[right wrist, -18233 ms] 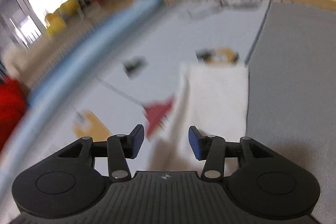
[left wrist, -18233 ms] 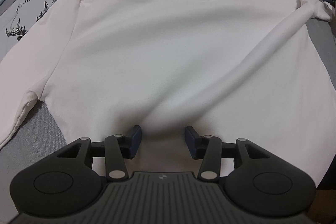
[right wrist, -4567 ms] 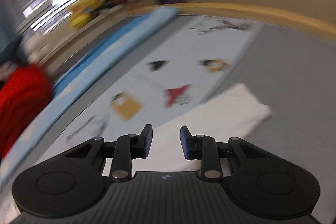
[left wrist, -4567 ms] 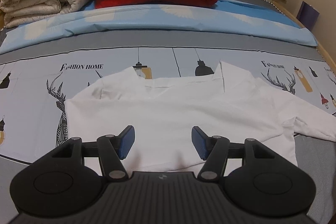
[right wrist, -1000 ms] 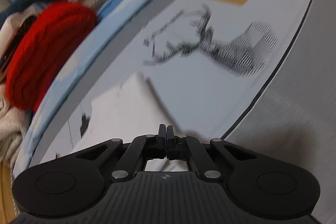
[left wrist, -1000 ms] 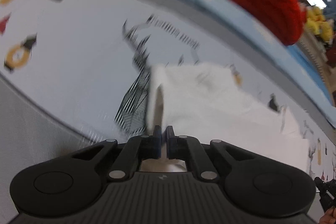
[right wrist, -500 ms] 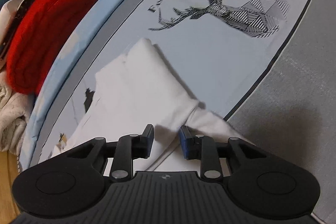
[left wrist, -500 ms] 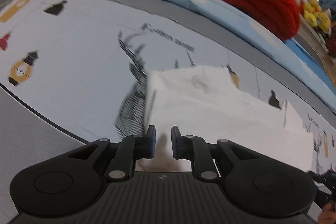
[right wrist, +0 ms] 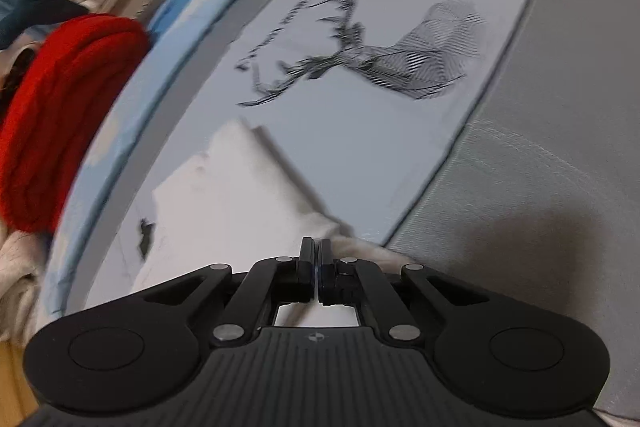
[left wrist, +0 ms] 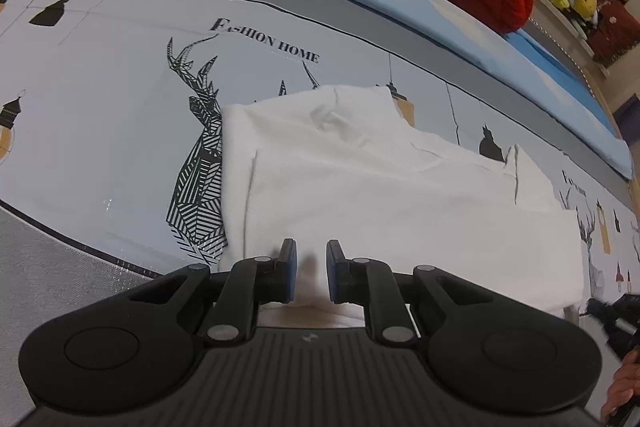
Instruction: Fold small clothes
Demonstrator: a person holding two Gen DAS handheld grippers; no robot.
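With left gripper (left wrist: 308, 269) parted over the near edge of the half-folded white cotton shirt (left wrist: 384, 195) on the printed grey bedsheet (left wrist: 100, 99) and right gripper (right wrist: 315, 267) closed, apparently pinching its corner: lift evenly, fold across.

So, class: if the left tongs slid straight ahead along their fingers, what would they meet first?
Most likely the folded white shirt: the left tongs stand open just above its near edge, pointing across it. Beyond it lies the printed bedsheet. Height over the cloth is unclear.
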